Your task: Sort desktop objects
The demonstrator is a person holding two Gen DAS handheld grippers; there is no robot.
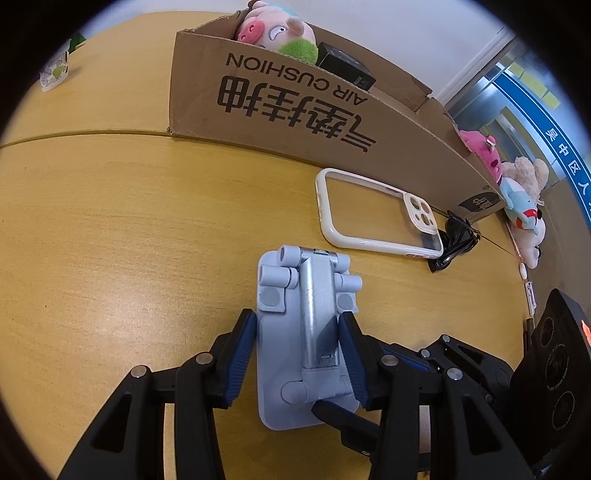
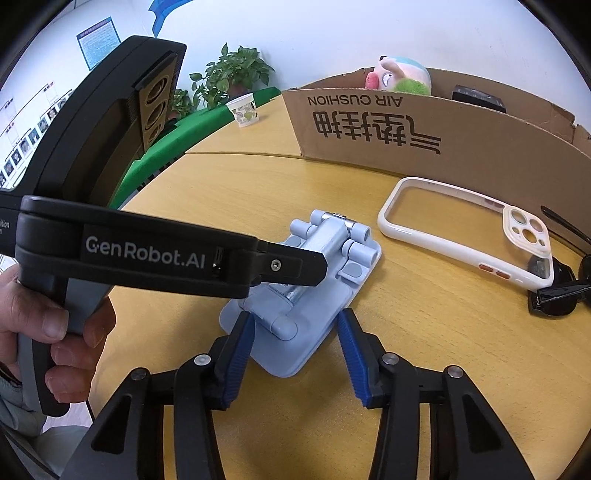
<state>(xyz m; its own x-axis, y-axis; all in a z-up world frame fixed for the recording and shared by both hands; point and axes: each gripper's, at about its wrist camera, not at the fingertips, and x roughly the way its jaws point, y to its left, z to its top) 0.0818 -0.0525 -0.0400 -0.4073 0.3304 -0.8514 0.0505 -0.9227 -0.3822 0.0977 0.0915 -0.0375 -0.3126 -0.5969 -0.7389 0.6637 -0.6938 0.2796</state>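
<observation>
A light blue folding phone stand lies flat on the wooden table. My left gripper is shut on it, a blue pad pressed on each long side. In the right wrist view one black finger of that gripper lies across the stand. My right gripper straddles the stand's near corner. Its left pad sits at the stand's edge and its right pad stands apart, so it is open. One of its black fingertips rests at the stand's lower end. A white-rimmed clear phone case lies beyond.
An open cardboard box stands behind, with a plush pig and a black box inside. Black sunglasses lie by the case. A paper cup is far left, plush toys far right. A hand holds the left gripper.
</observation>
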